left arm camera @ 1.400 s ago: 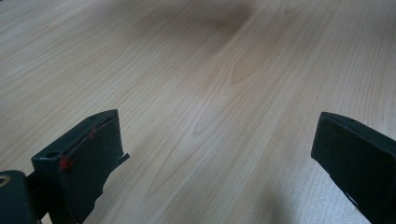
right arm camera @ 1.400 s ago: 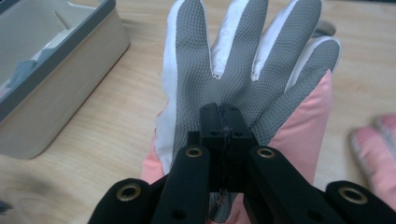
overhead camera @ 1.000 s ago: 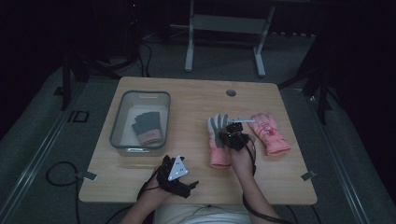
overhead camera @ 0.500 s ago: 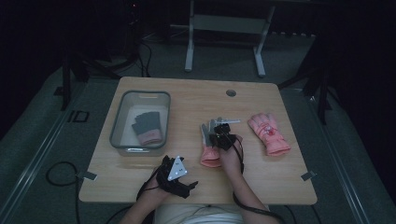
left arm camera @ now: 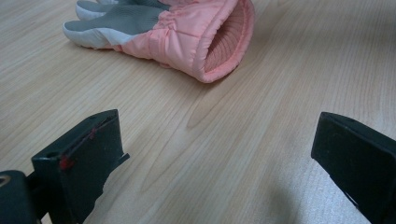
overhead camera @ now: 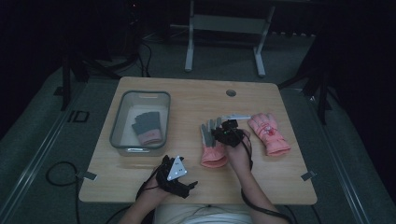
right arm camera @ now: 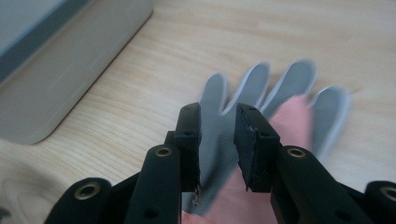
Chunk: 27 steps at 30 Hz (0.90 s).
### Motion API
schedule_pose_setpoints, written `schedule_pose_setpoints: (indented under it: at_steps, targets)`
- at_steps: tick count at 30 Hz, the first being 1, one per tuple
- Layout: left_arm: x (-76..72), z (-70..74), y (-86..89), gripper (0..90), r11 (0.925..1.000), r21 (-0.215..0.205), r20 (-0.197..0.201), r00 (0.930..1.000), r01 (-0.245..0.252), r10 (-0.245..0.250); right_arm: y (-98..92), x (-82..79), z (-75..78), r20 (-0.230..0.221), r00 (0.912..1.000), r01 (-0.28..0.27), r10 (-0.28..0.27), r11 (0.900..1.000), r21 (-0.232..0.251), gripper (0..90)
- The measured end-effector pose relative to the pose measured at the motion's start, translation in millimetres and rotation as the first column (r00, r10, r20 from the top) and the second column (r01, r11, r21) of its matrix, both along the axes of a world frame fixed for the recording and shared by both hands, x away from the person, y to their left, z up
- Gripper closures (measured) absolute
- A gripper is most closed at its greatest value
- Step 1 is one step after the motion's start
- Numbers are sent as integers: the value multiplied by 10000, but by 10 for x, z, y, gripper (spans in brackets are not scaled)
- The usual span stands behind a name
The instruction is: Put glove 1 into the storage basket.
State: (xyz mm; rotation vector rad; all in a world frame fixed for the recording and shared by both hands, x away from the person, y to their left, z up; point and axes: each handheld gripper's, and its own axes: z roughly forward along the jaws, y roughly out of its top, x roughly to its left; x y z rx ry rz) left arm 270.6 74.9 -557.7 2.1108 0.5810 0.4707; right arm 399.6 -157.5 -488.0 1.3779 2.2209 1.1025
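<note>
Right tool (overhead camera: 227,132) low over grey-palmed pink glove (overhead camera: 212,142), jaws just parting, narrow gap, nothing gripped.

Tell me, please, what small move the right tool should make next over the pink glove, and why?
Probably lift clear: the right tool, jaws just opened, stands slightly parted above the grey-palmed pink glove, which lies flat on the table, apparently released.

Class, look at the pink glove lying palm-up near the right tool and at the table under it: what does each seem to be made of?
Pink glove: apparently a padded, quilted synthetic shell with a slight sheen, a smoother grey palm, and a ribbed knit lining inside the cuff. Table: a pale wood or wood-look top, judging by the long grain lines, with a smooth matte finish; solid or laminate cannot be told.
</note>
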Motion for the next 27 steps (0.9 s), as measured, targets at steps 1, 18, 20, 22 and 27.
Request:
schedule_pose_setpoints:
  at_steps: [1,18,20,22,27]
  targets:
    - [1,1,2,19,10000,-2,-11,10000,2,-2,-57,-1,49,186,9998,-110,111,9999,-40,700]
    - [2,-7,-31,19,10000,81,-38,10000,-49,49,-1302,146,287,1124,9935,319,-197,9937,-1074,680]
    - [2,-7,-32,18,10000,71,-35,10000,-41,41,-1419,173,268,1146,9929,453,-320,9923,-1157,670]
    - [-1,-7,-34,18,10000,50,-32,10000,5,-5,-1516,215,224,1015,9943,451,-326,9913,-1234,648]
    - [-6,-2,-45,18,10000,41,-39,10000,38,-38,-1683,307,114,934,9947,587,-428,9829,-1745,588]
